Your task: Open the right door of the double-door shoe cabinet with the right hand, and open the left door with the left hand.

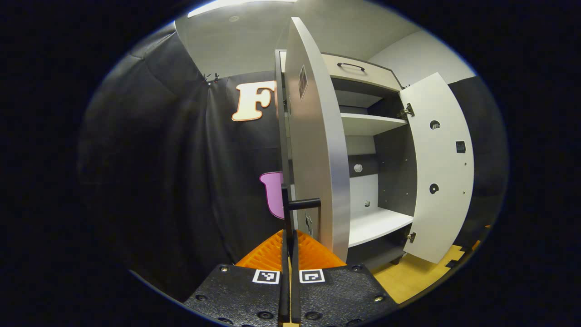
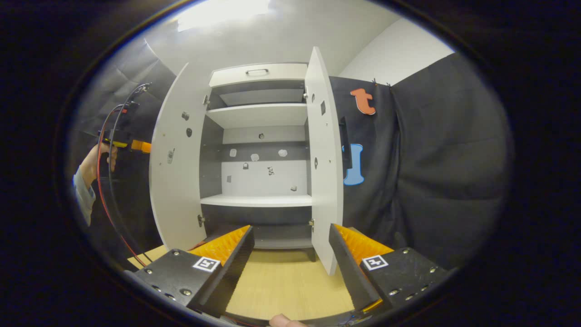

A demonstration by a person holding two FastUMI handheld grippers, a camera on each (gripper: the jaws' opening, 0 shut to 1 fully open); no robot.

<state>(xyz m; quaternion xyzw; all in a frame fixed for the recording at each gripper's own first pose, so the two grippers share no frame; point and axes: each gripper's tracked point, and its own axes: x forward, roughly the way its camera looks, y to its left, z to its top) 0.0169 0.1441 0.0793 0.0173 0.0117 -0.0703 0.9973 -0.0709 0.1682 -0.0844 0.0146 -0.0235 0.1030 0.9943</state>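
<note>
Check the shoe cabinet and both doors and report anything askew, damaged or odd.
Nothing stands out. Both the left door and the right door stand swung open and hang straight on their hinges. The shelves sit level and bare, and the top drawer is closed. The left gripper is closed on the left door's handle; the right gripper is open.

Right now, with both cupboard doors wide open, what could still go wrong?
1. The left gripper is shut on the thin black handle of the white left door; pulling further might strain that door's hinges.
2. The right gripper is open, its fingers close to the free edge of the white right door, and could bump it.
3. The red cables might snag.
</note>
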